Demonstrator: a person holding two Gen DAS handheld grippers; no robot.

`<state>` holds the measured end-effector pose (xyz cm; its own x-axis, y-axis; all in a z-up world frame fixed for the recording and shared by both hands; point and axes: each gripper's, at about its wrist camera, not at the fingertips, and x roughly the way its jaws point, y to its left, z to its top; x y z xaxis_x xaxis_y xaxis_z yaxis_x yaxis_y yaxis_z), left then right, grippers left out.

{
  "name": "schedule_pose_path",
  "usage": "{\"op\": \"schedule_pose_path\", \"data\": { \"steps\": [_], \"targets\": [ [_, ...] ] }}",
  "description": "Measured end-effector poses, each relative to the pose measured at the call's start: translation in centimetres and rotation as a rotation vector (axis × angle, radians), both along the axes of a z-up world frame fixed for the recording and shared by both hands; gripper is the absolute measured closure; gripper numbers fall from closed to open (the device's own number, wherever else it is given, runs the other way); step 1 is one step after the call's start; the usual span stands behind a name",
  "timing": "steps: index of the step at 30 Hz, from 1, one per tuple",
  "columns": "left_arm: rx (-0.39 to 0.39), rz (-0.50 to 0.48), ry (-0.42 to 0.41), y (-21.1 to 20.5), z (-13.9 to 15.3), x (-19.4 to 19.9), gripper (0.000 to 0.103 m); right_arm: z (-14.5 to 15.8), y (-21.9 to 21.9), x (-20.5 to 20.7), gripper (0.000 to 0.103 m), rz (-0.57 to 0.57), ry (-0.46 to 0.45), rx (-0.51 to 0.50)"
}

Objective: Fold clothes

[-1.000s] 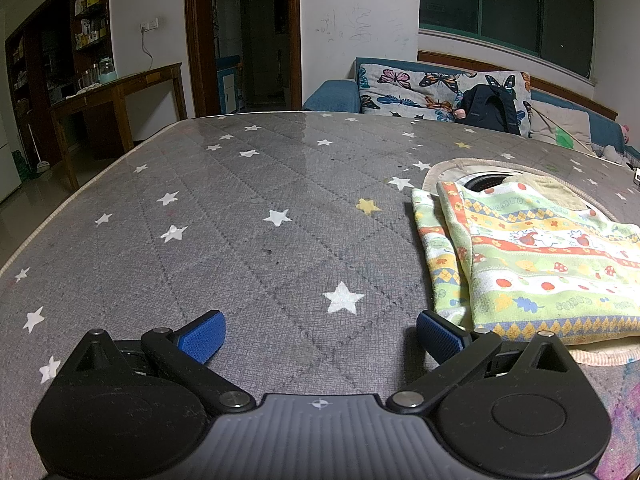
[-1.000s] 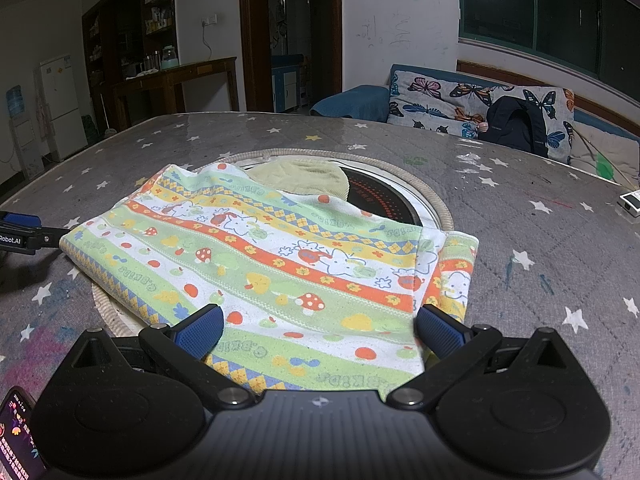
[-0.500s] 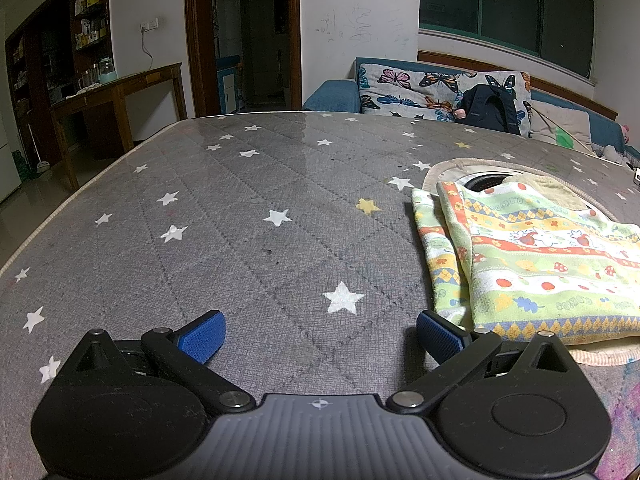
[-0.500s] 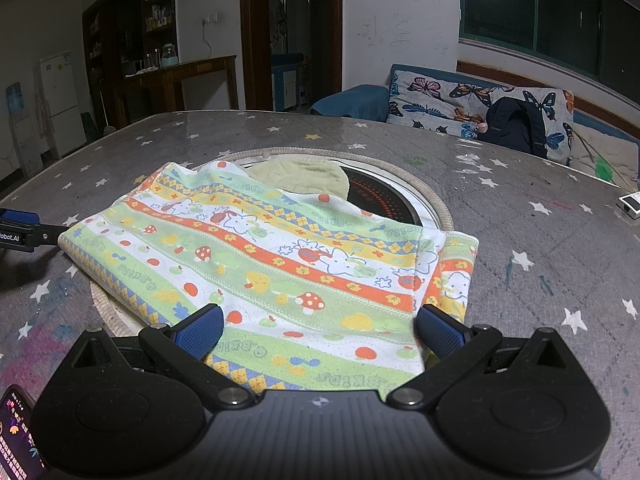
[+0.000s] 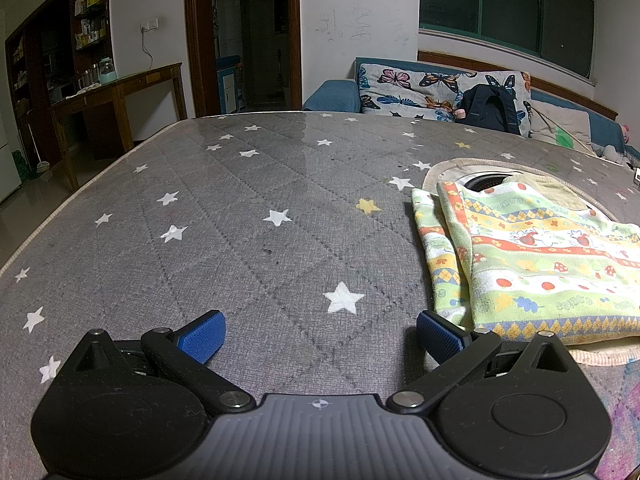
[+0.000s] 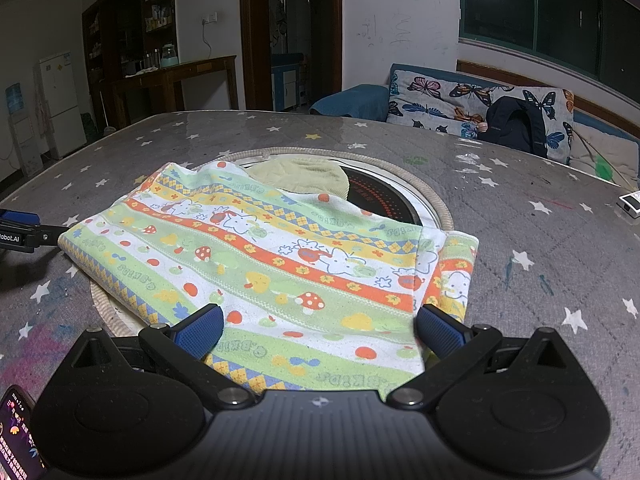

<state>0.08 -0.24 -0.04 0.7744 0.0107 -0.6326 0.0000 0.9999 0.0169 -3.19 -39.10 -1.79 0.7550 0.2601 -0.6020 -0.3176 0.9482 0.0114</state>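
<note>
Item: one patterned cloth (image 6: 280, 264), striped in green, orange and white with mushrooms and small animals, already doubled over at least once, lying flat on the grey star-print table (image 5: 240, 208). Position: it partly covers a round inset burner (image 6: 384, 196) in the table, with a pale yellow rag (image 6: 300, 174) just behind it. Long axis: as I read it from the right wrist view, the cloth runs left to right across my front, its stripes following that line. My right gripper (image 6: 320, 326): fingers spread wide, holding nothing, hovering directly over the near hem, so the cloth lies straight ahead of it and between its pads. My left gripper (image 5: 320, 338): likewise spread and empty, over bare table; the cloth (image 5: 532, 264) lies off to its right, and its right pad (image 5: 438, 336) sits just beside the near left corner, whether touching I cannot tell. In the right wrist view that same tool shows at the far left edge, next to the cloth's left end. Judgement: the right hand is the nearer one for the hem; the left must shift rightward to take its corner before a fold across the long axis. Also present: a phone (image 6: 18, 436) at lower left.
</note>
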Motion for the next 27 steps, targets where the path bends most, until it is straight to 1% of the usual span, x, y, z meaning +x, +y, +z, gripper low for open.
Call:
{"op": "schedule_pose_path", "data": {
  "steps": [13,27],
  "targets": [
    [-0.001,0.000,0.000,-0.03,0.04,0.01,0.000,0.13,-0.07,-0.06,0.000,-0.001,0.001,-0.012],
    [0.001,0.000,0.000,0.05,0.33,0.15,0.000,0.20,-0.52,-0.02,0.000,0.000,0.004,0.002]
  ]
}}
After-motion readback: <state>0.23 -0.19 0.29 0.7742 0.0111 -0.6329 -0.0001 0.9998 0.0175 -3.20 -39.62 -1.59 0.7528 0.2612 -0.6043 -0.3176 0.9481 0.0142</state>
